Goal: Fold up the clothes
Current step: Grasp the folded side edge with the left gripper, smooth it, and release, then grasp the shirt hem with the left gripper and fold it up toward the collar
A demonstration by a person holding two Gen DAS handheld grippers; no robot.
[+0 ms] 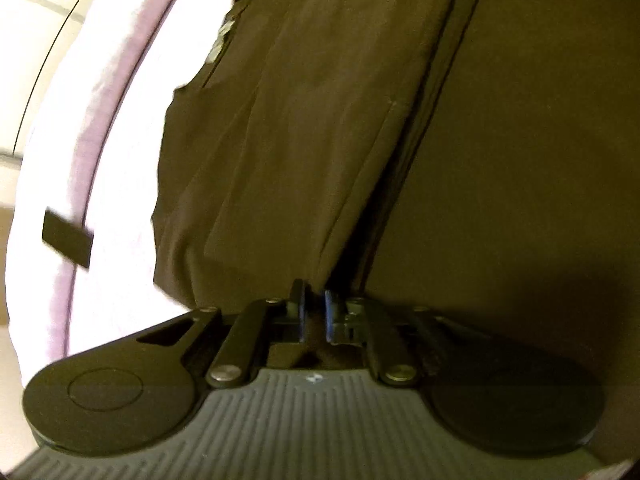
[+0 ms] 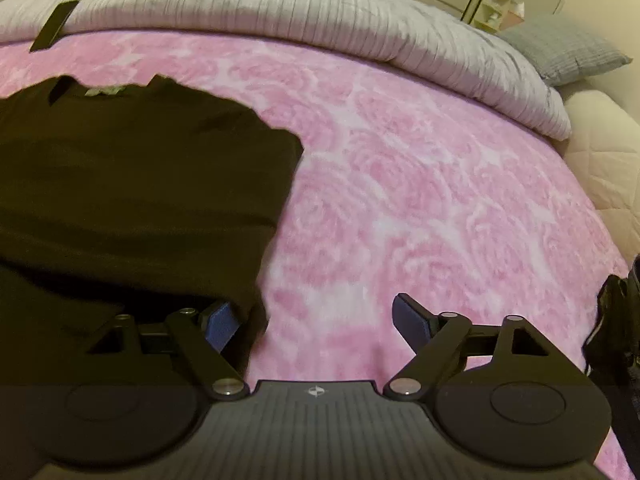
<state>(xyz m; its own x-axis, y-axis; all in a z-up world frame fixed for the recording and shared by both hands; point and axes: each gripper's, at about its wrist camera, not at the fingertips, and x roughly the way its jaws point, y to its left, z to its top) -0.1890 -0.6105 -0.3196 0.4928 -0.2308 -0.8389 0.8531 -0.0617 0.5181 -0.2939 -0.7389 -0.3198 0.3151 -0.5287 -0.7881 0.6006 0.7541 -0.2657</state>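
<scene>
A dark brown garment [image 1: 304, 128] hangs stretched in front of the left wrist camera, with a hem fold running down to the fingers. My left gripper [image 1: 315, 308] is shut on the garment's lower edge. In the right wrist view the same garment [image 2: 140, 184] lies flat on the pink rose blanket [image 2: 420, 200], with a pale neck label at its far edge. My right gripper [image 2: 314, 318] is open and low over the blanket at the garment's near right corner. Its left finger [image 2: 220, 322] touches the cloth edge, while the right finger [image 2: 410, 316] is over bare blanket.
A ribbed grey-white duvet [image 2: 320, 12] is bunched along the far side of the bed, with a grey pillow [image 2: 568, 56] at the right. A flat dark rectangle [image 2: 54, 24] rests on the duvet, also seen as a dark rectangle [image 1: 68, 238]. Something dark [image 2: 612, 320] sits at the right edge.
</scene>
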